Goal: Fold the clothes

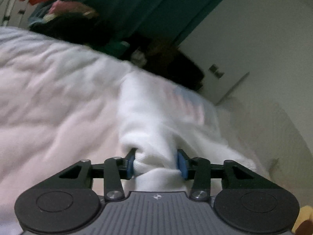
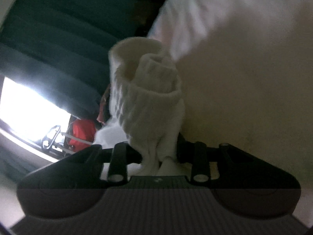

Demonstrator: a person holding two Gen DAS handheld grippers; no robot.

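Note:
A white garment [image 1: 156, 117] with a faint red and blue flag print lies over the pale bed sheet [image 1: 49, 98]. My left gripper [image 1: 156, 164] is shut on a bunched fold of it between the blue pads [image 1: 181, 163]. In the right wrist view, my right gripper [image 2: 158, 152] is shut on a white ribbed cuff or sleeve [image 2: 144, 90] that stands up in front of the camera with its opening showing. The right fingertips are hidden by the cloth. Both views are blurred.
A pile of dark and coloured clothes [image 1: 64, 17] lies at the bed's far edge. A dark green curtain [image 1: 137, 5] and a pale wall [image 1: 254, 39] stand behind. A bright window [image 2: 29, 105] and a red item [image 2: 82, 133] show at the left.

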